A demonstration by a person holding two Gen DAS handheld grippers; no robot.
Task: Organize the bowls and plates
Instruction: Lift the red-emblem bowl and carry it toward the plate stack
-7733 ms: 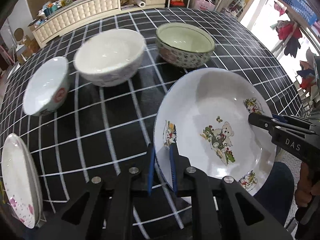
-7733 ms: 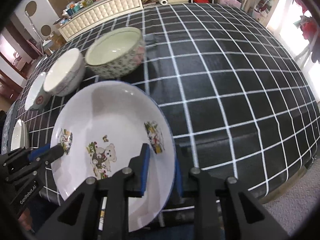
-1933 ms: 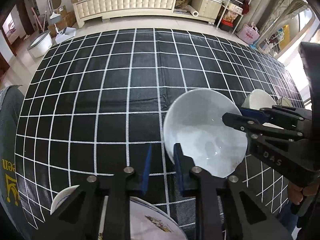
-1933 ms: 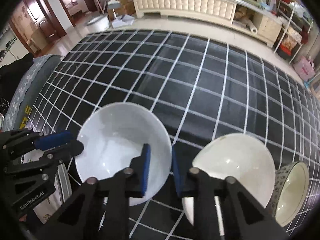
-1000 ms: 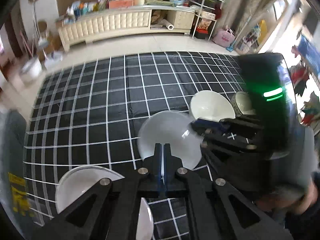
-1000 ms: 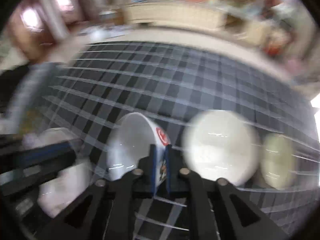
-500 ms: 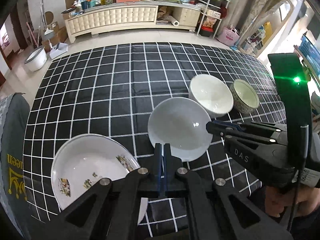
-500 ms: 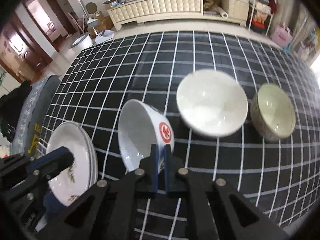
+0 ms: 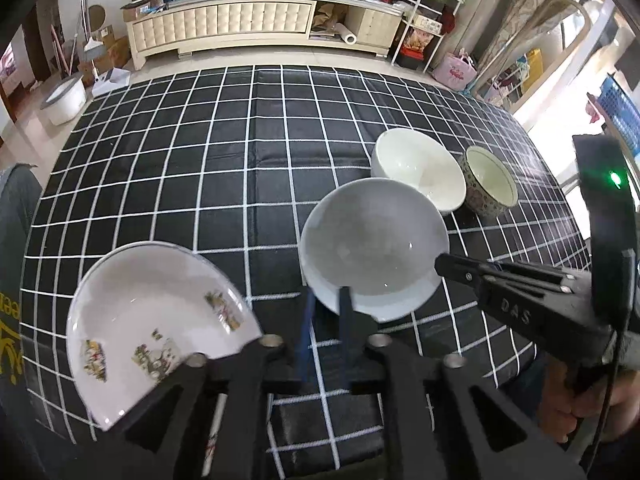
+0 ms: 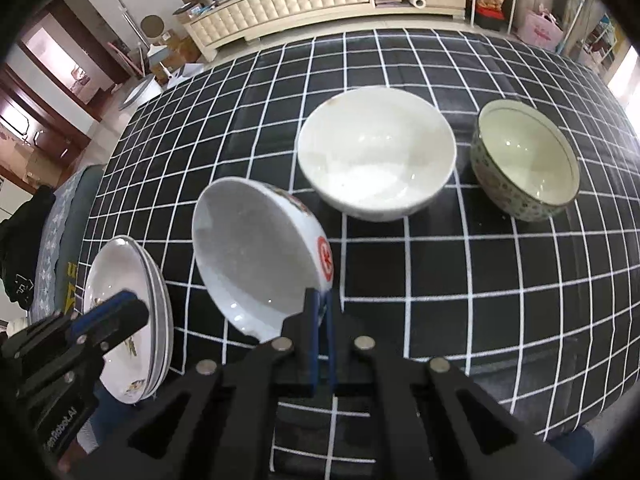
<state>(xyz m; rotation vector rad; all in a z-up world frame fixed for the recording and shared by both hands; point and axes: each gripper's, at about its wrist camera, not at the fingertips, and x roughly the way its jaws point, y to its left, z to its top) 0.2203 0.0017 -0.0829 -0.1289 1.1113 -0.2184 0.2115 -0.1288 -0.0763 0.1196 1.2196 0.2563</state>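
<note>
A white bowl with a red emblem is held tilted above the checked desk, its rim clamped in the shut jaws of the right gripper. The same rim is seen between the opening jaws of the left gripper. 2 more bowls stand beyond the jaws; stacked plates lie left of them.
</note>
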